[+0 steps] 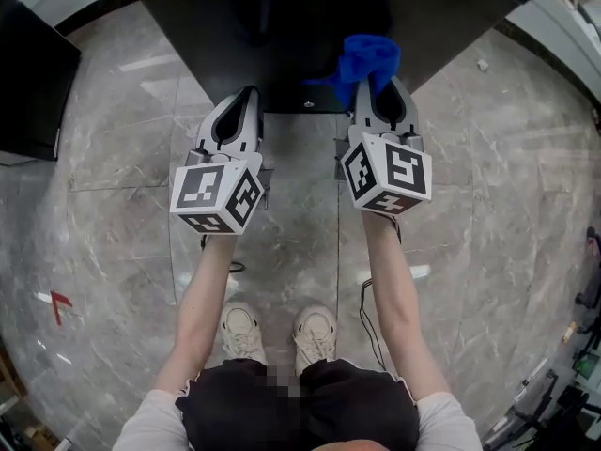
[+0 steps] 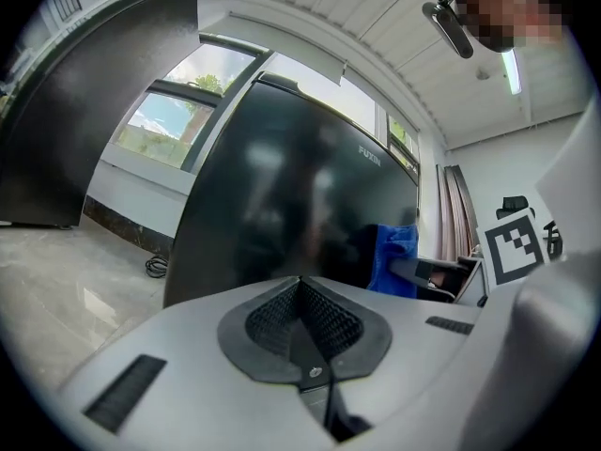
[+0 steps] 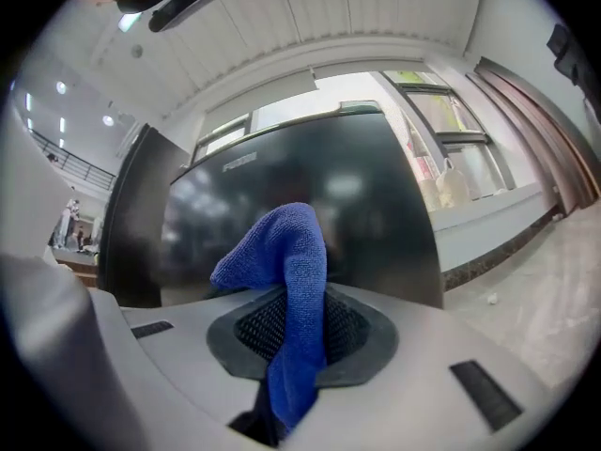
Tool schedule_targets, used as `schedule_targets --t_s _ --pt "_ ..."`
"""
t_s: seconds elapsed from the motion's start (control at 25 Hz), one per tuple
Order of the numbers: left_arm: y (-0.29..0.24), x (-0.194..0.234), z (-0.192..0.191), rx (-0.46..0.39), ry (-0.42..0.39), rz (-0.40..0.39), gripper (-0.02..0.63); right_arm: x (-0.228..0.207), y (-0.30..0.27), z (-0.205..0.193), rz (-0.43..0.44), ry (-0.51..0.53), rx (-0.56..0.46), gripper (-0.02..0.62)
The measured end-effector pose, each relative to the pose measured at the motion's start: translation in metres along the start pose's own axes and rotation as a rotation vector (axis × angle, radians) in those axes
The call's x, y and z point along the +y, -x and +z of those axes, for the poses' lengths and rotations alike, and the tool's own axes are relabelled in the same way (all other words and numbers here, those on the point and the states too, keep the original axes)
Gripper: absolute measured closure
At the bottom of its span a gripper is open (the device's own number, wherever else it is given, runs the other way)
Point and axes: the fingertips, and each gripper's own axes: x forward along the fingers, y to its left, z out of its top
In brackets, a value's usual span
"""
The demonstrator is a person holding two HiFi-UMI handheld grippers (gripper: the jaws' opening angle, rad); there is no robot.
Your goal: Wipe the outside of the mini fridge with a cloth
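The black mini fridge stands on the floor straight ahead; its glossy front fills the left gripper view and the right gripper view. A blue cloth sticks out of my right gripper, whose jaws are shut on it; the cloth bunches up just short of the fridge front. My left gripper hovers beside it at the fridge's near edge, jaws shut with nothing between them. The blue cloth shows at the right of the left gripper view.
Grey marble floor spreads all around. A dark cabinet stands at the left. A red mark lies on the floor at lower left. Cables and gear crowd the right edge. My feet stand below the grippers.
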Motion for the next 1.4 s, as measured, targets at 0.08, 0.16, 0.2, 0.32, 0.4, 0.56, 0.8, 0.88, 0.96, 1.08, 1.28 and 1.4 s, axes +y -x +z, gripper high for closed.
schedule_targets --t_s 0.08,0.16,0.2,0.32,0.4,0.56,0.8,0.88,0.96,1.08,1.28,1.4 --pt "-0.002 -0.009 -0.002 0.005 -0.009 -0.013 0.601 -0.034 0.006 0.002 -0.068 0.006 0.004 0.514" --pt "-0.004 -0.013 -0.005 0.011 -0.017 -0.017 0.601 -0.064 0.011 0.002 -0.129 0.023 0.011 0.514" --pt "-0.006 -0.014 -0.007 0.014 -0.018 -0.018 0.601 -0.077 0.012 0.003 -0.155 0.029 0.011 0.514" --pt "-0.009 -0.016 -0.011 0.026 -0.018 -0.021 0.601 -0.105 0.015 0.008 -0.201 0.047 0.004 0.514" --pt "-0.01 -0.017 -0.014 0.034 -0.023 -0.023 0.601 -0.114 0.016 0.011 -0.208 0.061 -0.001 0.514" --pt "-0.013 -0.019 -0.019 0.042 -0.025 -0.019 0.601 -0.133 0.017 0.01 -0.237 0.038 -0.005 0.514" --pt "-0.013 -0.015 -0.018 0.039 -0.03 -0.009 0.601 -0.137 0.018 0.01 -0.244 0.05 -0.015 0.514" --pt "-0.012 -0.011 -0.017 0.035 -0.024 -0.001 0.601 -0.137 0.017 0.01 -0.248 0.047 -0.02 0.514" --pt "-0.01 -0.009 -0.015 0.026 -0.022 -0.001 0.601 -0.141 0.018 0.009 -0.257 0.042 -0.019 0.514" --pt "-0.006 -0.006 -0.013 0.011 -0.026 -0.007 0.601 -0.148 0.018 0.007 -0.275 0.033 -0.018 0.514" --pt "-0.001 0.01 -0.007 -0.006 -0.017 0.027 0.601 -0.146 0.021 0.008 -0.283 0.031 -0.022 0.514" --pt "0.005 0.017 -0.009 -0.011 0.018 0.044 0.601 -0.132 0.029 0.009 -0.257 0.024 -0.025 0.514"
